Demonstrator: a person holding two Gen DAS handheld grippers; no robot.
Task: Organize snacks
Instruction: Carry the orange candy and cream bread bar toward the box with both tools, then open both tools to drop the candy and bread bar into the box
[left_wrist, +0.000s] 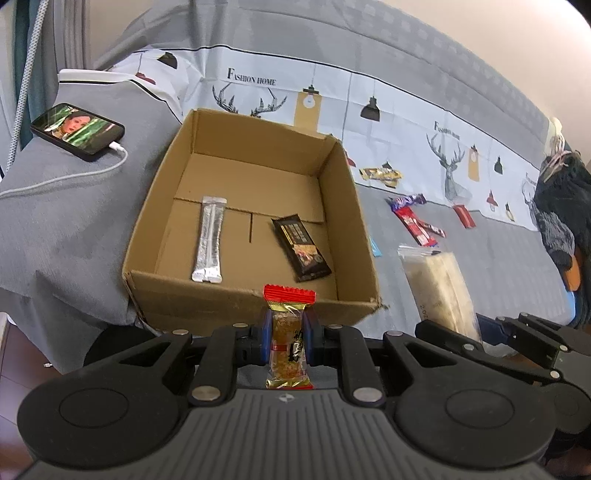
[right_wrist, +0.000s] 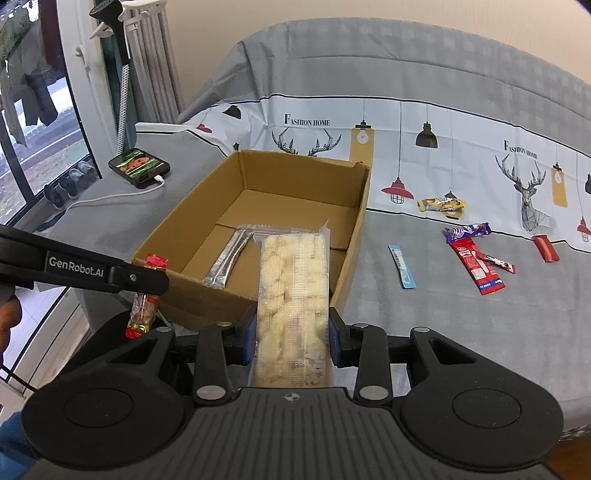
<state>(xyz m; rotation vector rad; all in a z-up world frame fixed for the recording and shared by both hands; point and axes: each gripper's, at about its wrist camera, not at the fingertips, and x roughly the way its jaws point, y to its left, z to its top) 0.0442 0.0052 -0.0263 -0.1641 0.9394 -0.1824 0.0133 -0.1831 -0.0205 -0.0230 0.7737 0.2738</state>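
Carrying a small red-and-gold wrapped candy bar (left_wrist: 289, 334), left gripper (left_wrist: 288, 334) fingers clamped on it, just short of the open brown cardboard box (left_wrist: 236, 295). Right gripper (right_wrist: 291, 332) grips a long clear pack of pale crackers (right_wrist: 293, 295) above the box's near wall, probably. Step: loading. Next: clear the rim, release inside beside the silver foil sachet (left_wrist: 210, 240).

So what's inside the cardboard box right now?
Inside the cardboard box, two things lie flat on the floor: a silver stick sachet and a dark brown snack bar. The near wall hides a thin strip of floor behind it; the rest is bare cardboard.
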